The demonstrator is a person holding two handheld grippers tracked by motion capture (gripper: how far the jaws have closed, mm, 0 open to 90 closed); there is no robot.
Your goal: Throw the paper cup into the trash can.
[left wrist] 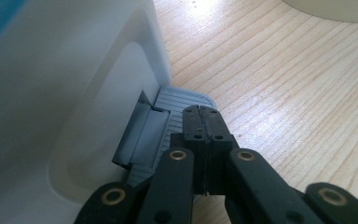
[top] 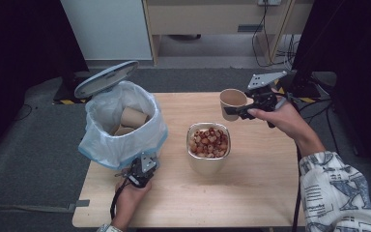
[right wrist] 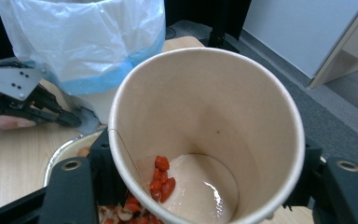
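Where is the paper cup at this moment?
The paper cup is in the right gripper, raised at the table's far right, beyond the metal bowl.

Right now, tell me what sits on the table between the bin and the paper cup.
The metal bowl of red and pale snacks stands between the bin and the paper cup, as the high view shows; bare wood lies around it.

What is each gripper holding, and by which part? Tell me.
The right gripper holds the paper cup, tilted, clamped across its side wall. The left gripper is shut on nothing; its tips rest on the bin's pedal.
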